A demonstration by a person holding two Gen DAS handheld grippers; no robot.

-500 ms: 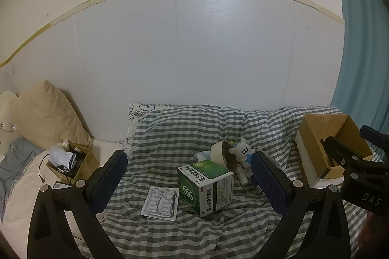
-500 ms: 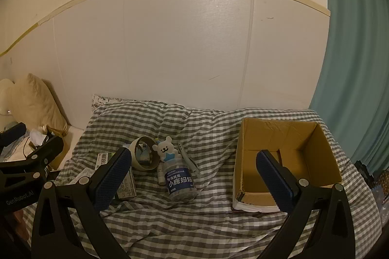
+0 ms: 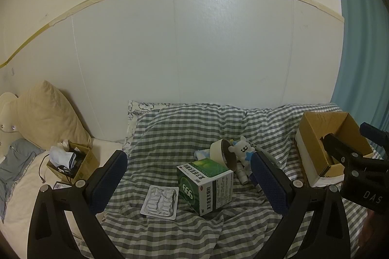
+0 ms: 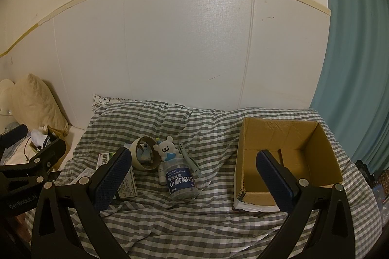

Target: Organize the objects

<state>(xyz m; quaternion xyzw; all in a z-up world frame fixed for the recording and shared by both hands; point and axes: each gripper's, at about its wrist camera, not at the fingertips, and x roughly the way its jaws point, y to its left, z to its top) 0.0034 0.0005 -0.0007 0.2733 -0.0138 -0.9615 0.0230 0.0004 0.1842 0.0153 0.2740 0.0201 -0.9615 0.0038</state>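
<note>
On the checked bedspread lie a green and white medicine box, a silver blister pack, a tape roll and a white bear toy. In the right wrist view a clear bottle with a blue label lies below the bear toy, beside the tape roll. An open cardboard box stands at the right. My left gripper is open and empty, above the medicine box. My right gripper is open and empty, above the bottle.
A small cardboard box of clutter sits at the left by a beige pillow. A white panelled wall backs the bed. A teal curtain hangs at the right. A thin pale tool lies next to the bottle.
Both views have shifted very slightly; the objects on the bed lie as before and both grippers stay open.
</note>
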